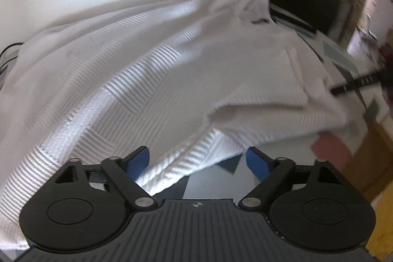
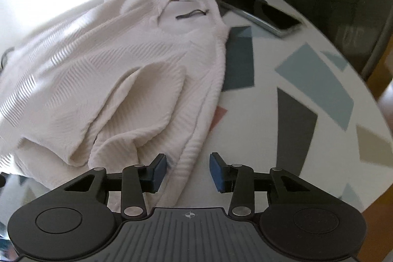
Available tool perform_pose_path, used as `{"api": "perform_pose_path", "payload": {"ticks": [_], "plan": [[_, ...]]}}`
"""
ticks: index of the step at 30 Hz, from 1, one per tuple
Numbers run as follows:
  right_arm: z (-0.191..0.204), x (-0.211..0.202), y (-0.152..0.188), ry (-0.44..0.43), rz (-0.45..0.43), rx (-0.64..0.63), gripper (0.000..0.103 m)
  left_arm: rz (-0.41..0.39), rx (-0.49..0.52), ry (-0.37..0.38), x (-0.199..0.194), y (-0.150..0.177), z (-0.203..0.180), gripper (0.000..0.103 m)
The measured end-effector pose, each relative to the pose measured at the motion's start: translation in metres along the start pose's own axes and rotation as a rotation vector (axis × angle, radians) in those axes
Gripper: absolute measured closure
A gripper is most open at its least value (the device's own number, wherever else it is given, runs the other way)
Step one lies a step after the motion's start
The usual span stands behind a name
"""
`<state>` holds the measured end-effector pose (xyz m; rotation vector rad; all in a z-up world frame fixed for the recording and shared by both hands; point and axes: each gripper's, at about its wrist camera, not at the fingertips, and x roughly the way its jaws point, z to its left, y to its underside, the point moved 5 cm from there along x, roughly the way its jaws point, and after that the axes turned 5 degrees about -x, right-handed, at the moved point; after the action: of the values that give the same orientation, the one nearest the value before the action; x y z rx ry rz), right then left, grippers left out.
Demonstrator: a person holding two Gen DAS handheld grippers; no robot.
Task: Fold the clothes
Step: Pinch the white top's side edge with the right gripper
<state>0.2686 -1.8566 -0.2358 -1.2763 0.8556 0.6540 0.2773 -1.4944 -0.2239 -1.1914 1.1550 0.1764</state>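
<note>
White textured garment (image 2: 103,60) spread across a patterned table (image 2: 307,80), both grippers over its near hem, neither holding cloth.

The left gripper (image 1: 197,160) stands spread wide, its blue pads (image 1: 138,160) apart, with the ribbed hem running between them but not pinched. The right gripper (image 2: 188,171) is likewise spread, with the hem's edge lying just beside its left-hand pad. The garment covers the left part of the table, collar end far, with a dark neck label (image 2: 191,14) showing; a sleeve (image 2: 137,100) lies folded over the body. A phone or tablet (image 2: 262,11) rests near the collar, clear of the cloth. In the left wrist view a dark object (image 1: 356,82) at the far right edge is too blurred to identify, possibly the other gripper.
</note>
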Motion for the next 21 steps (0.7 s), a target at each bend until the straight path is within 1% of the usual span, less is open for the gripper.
{"api": "perform_pose_path", "payload": {"ticks": [1, 3, 4, 7, 9, 13, 15, 18, 19, 21], "plan": [[0.003, 0.000, 0.000, 0.006, -0.001, -0.010, 0.081, 0.007, 0.017, 0.003, 0.001, 0.002, 0.000, 0.017], [0.008, 0.002, -0.001, -0.005, -0.005, -0.019, 0.094, 0.013, 0.050, 0.012, 0.002, 0.006, -0.002, 0.018], [0.009, 0.001, -0.001, -0.003, -0.007, -0.028, 0.097, 0.013, 0.062, 0.018, 0.003, 0.006, -0.003, 0.020], [0.010, -0.003, 0.000, 0.011, -0.024, -0.046, 0.099, -0.001, 0.069, 0.057, 0.003, 0.004, -0.006, 0.021], [0.007, -0.009, 0.002, 0.030, -0.038, -0.041, 0.099, -0.009, 0.051, 0.113, 0.004, 0.000, -0.008, 0.021], [-0.008, -0.019, 0.011, 0.077, -0.043, -0.032, 0.100, 0.006, -0.001, 0.240, 0.013, -0.010, -0.016, 0.020], [-0.015, -0.020, 0.016, 0.095, -0.034, -0.023, 0.100, 0.026, -0.012, 0.312, 0.020, -0.015, -0.026, 0.020], [-0.024, -0.024, 0.023, 0.117, -0.035, -0.011, 0.100, 0.079, 0.014, 0.420, 0.027, -0.014, -0.048, 0.020], [-0.025, -0.025, 0.025, 0.124, -0.035, -0.010, 0.100, 0.097, 0.032, 0.442, 0.030, -0.013, -0.054, 0.020], [-0.028, -0.028, 0.031, 0.131, -0.031, -0.007, 0.100, 0.134, 0.085, 0.453, 0.034, -0.009, -0.065, 0.020]]}}
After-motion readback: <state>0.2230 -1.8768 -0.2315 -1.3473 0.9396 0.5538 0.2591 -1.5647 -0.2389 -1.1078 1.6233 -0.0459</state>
